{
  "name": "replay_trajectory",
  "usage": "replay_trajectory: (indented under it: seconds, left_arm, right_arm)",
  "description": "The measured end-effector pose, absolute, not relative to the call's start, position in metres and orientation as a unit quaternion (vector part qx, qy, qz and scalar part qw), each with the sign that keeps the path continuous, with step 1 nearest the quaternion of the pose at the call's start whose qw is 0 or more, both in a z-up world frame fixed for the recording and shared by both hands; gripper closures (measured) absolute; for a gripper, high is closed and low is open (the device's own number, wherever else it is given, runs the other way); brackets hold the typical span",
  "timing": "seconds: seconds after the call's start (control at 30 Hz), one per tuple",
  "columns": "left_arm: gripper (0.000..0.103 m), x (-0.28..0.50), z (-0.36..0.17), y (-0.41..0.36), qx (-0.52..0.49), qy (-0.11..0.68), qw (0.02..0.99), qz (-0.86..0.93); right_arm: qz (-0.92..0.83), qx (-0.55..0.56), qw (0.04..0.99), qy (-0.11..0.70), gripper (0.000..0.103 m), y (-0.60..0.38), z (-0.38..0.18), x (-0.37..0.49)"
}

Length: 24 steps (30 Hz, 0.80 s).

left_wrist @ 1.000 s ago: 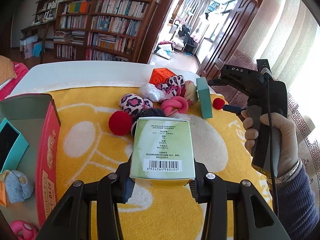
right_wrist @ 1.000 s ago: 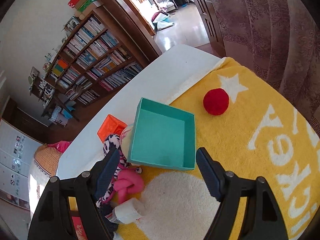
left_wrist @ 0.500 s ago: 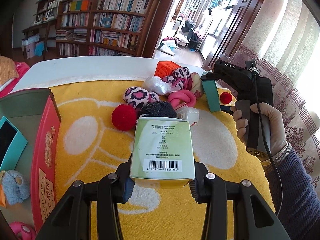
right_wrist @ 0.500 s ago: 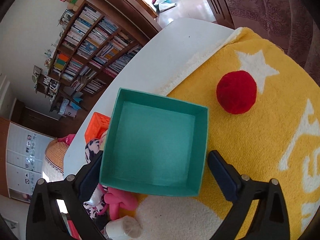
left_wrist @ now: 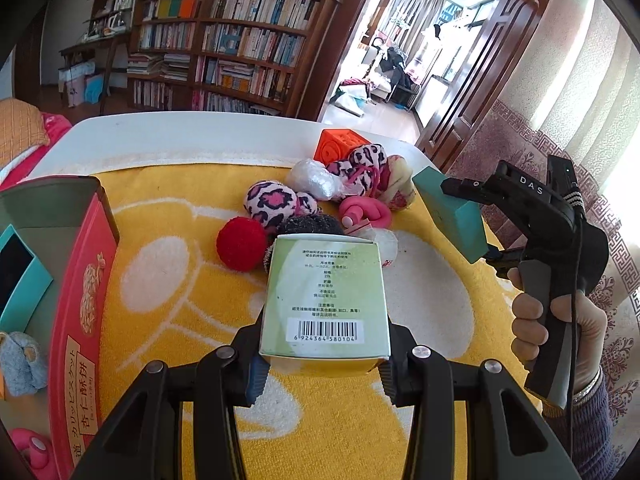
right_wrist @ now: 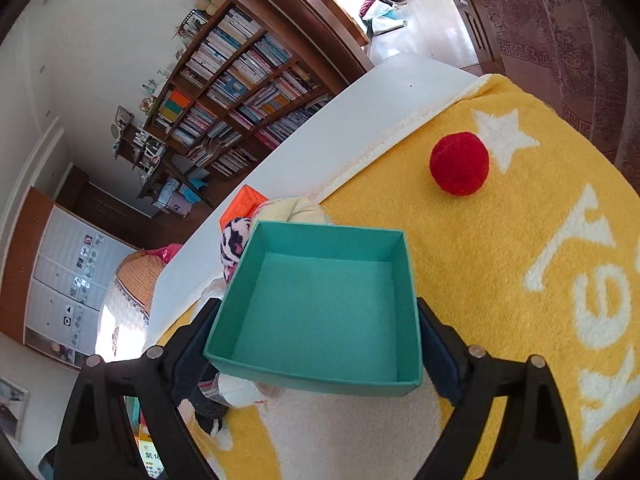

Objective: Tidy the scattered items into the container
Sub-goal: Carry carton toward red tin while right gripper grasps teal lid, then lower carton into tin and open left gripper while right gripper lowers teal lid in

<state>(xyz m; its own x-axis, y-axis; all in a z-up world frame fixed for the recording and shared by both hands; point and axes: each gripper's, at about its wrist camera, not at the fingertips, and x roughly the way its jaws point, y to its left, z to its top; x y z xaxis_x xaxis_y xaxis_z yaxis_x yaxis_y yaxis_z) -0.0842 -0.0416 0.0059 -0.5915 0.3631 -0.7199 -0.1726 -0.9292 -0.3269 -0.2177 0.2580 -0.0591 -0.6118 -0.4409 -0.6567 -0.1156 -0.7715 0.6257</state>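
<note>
Plainly, both grippers are loaded: the left gripper (left_wrist: 323, 364) has its jaws closed narrow on the lower sides of a pale green carton (left_wrist: 325, 300) with a barcode, held above the yellow towel (left_wrist: 168, 216), while the right gripper (right_wrist: 320, 352) clamps the side walls of an empty teal box tray (right_wrist: 320, 312), which sits lifted and tilted in the left wrist view (left_wrist: 452, 216). Both look like thin cardboard, so likely light and stiff enough to carry but easy to crush; the open tray in particular would flex at its walls, and a grip low on opposite sides, near the corners, seems safest. The carton's printed faces may be a little slick. The container, a red biscuit box (left_wrist: 86, 304), stands open at the left edge and already holds a teal piece and a pale blue soft toy (left_wrist: 20, 364). Still scattered on the towel are a red pom-pom (left_wrist: 241, 243), a leopard-print plush ball (left_wrist: 272, 203), a black scrubber (left_wrist: 310, 226), a pink knotted toy (left_wrist: 366, 213), a crinkled plastic wrap (left_wrist: 314, 179) and an orange cube (left_wrist: 338, 145); a second red pom-pom (right_wrist: 459, 163) lies apart near the towel's star. The pile sits just beyond the carton, between the two grippers, and the red box's tall wall must be cleared for any drop.
</note>
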Motion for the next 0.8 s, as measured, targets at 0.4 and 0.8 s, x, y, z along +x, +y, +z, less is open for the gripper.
replay_trajectory:
  seconds: [0.4,0.8]
  left_arm:
    - [0.057,-0.059,0.052,-0.095,-0.362,-0.132,0.098,0.918]
    - [0.057,-0.035,0.045,-0.201,-0.351,-0.193,0.017,0.916]
  right_arm:
    - [-0.821,0.398,0.221,-0.345,0.012,0.201,-0.019,-0.185]
    - [-0.775,0.428,0.323,-0.335,0.012,0.077,-0.007,-0.195]
